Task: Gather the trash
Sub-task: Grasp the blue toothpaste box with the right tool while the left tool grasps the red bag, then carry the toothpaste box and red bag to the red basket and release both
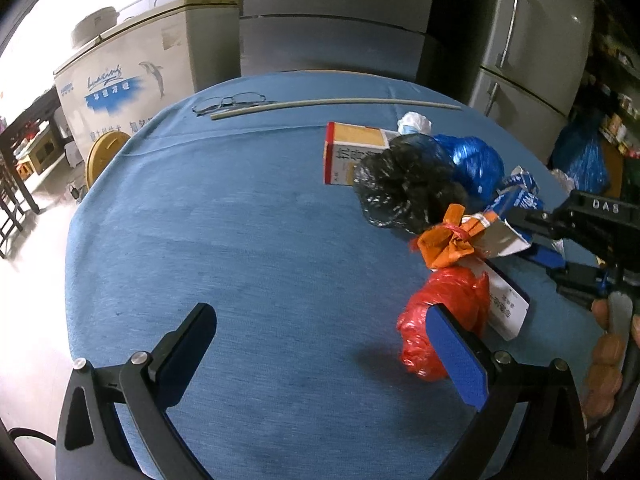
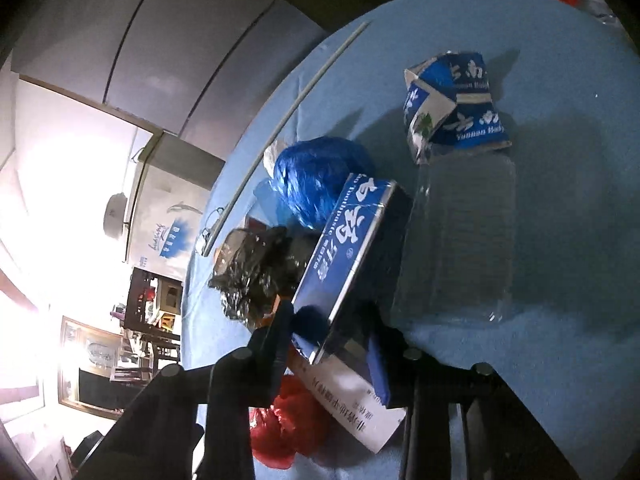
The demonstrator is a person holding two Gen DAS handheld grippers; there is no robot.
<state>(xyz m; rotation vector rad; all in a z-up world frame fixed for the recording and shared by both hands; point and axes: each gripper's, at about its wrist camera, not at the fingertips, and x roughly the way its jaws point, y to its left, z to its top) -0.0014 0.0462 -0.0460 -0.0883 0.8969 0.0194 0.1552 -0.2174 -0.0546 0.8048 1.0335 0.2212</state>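
Observation:
A pile of trash lies on the blue table (image 1: 240, 220): a red plastic bag (image 1: 440, 312), an orange wrapper (image 1: 444, 240), a black bag (image 1: 404, 188), a blue bag (image 1: 472, 160), a red-and-yellow box (image 1: 352, 148) and a white card (image 1: 508, 304). My left gripper (image 1: 320, 356) is open over bare cloth, its right finger beside the red bag. My right gripper (image 2: 332, 344) is shut on a blue toothpaste box (image 2: 352, 240); it shows at the right of the left wrist view (image 1: 532, 224). A crumpled blue carton (image 2: 452, 100) and a clear plastic tray (image 2: 460, 232) lie beyond.
Eyeglasses (image 1: 228, 102) and a long grey rod (image 1: 336, 104) lie at the table's far edge. A chest freezer (image 1: 132, 80) stands at the left, grey refrigerators (image 1: 532, 40) behind. A blue sack (image 1: 580, 156) sits beyond the table at the right.

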